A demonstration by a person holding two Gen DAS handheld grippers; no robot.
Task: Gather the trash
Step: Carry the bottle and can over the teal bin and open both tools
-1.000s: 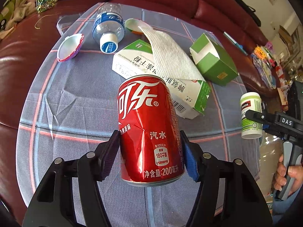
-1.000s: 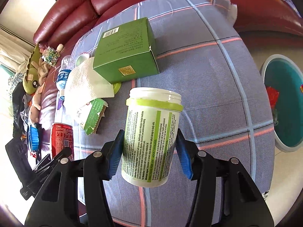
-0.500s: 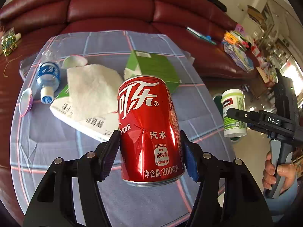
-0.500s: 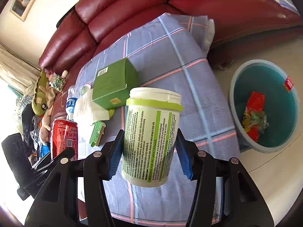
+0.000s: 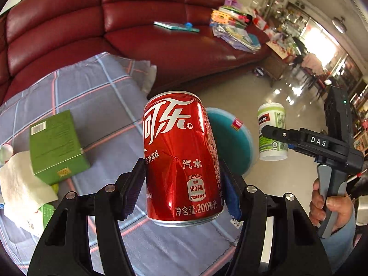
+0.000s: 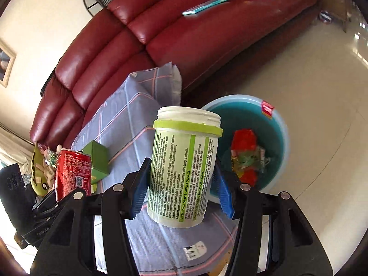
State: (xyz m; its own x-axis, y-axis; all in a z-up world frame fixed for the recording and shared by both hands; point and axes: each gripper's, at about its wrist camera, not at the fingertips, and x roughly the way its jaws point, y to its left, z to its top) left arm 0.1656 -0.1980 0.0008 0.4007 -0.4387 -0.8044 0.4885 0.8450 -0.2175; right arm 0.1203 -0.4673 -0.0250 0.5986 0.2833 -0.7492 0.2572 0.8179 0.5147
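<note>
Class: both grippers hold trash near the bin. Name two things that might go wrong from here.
1. The red can is dented where the left gripper pinches it; it might slip or crush further.
2. The white bottle in the right gripper hangs over the table edge, beside the teal bin; released now, it could miss.

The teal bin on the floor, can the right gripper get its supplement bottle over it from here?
Probably yes: the right gripper, shut on the supplement bottle, has the teal bin open-topped beyond it, with nothing between.
</note>
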